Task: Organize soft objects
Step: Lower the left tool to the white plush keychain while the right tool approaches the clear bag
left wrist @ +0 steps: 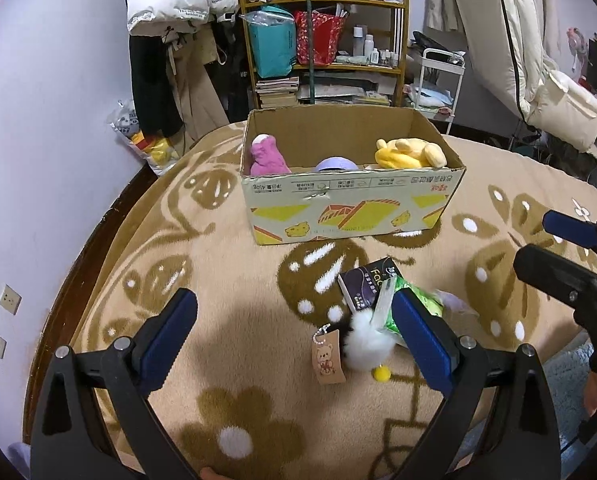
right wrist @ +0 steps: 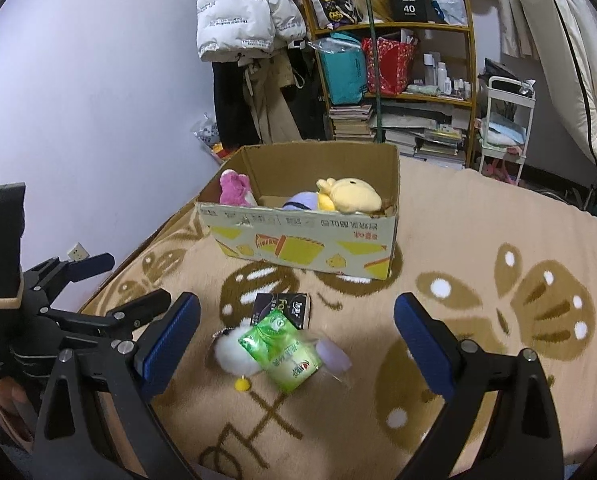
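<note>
Soft toys and tissue packs are seen on a bed with a tan flowered blanket (right wrist: 478,240). A cardboard box (left wrist: 350,208) is set on the blanket toward the far edge of the bed, nearer the wall side. Three soft things are held inside it: a yellow plush toy (left wrist: 410,154) at one end, a pink plush toy (left wrist: 266,156) at the other end, and a pale purple soft thing (left wrist: 336,164) between them.

A small heap is found on the blanket near the front of the bed, well apart from the box. A green tissue pack (right wrist: 284,350) is laid on top, tilted. A black tissue pack (right wrist: 284,308) is partly hidden under it, on the box side. A white fluffy ball charm (right wrist: 230,354) is touching the green pack, with a little yellow pom-pom (right wrist: 242,385) and a bear tag (left wrist: 328,356) beside it.

The left gripper (left wrist: 294,336) is spread wide, and nothing is held in it. One blue finger is seen in front of the green pack. The right gripper (right wrist: 296,338) is spread wide too, with the heap between its fingers, but nothing is gripped.
</note>
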{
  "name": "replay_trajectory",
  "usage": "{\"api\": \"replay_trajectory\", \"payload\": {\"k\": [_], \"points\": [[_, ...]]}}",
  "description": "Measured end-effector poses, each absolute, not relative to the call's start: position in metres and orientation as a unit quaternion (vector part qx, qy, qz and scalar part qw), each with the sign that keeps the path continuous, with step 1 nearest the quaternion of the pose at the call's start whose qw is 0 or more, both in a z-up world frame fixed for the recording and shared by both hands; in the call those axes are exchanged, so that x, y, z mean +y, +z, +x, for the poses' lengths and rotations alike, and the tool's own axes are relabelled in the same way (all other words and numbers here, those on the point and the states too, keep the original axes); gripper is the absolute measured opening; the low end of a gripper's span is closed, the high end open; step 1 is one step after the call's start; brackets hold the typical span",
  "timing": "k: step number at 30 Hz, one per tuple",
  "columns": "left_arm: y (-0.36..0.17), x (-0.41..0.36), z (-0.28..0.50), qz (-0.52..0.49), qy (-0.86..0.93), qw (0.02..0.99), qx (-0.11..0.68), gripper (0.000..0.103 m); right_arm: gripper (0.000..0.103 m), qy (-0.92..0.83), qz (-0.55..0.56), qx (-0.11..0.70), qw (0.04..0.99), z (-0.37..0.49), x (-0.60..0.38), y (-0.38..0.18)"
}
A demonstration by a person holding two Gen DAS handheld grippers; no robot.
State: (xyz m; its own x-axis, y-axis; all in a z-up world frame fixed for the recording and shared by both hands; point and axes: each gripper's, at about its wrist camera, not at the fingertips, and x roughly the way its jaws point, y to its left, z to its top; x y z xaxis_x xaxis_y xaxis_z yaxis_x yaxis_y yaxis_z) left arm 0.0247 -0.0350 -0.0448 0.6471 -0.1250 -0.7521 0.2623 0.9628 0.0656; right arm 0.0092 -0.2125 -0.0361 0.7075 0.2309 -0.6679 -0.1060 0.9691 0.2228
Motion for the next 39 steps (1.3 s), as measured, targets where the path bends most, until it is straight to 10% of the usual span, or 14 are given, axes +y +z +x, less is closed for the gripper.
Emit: {"api": "replay_trajectory", "payload": {"k": [23, 39], "points": [[-0.097, -0.037, 0.066, 0.063, -0.100, 0.842, 0.527, 0.097, 0.101, 0.067, 0.140, 0.480, 0.864, 0.045, -0.224, -0.095], [-0.136, -0.054, 0.084, 0.071, -0.119, 0.787, 0.601, 0.097, 0.072, 0.073, 0.131, 0.571, 0.807, 0.071, -0.204, -0.142]]}}
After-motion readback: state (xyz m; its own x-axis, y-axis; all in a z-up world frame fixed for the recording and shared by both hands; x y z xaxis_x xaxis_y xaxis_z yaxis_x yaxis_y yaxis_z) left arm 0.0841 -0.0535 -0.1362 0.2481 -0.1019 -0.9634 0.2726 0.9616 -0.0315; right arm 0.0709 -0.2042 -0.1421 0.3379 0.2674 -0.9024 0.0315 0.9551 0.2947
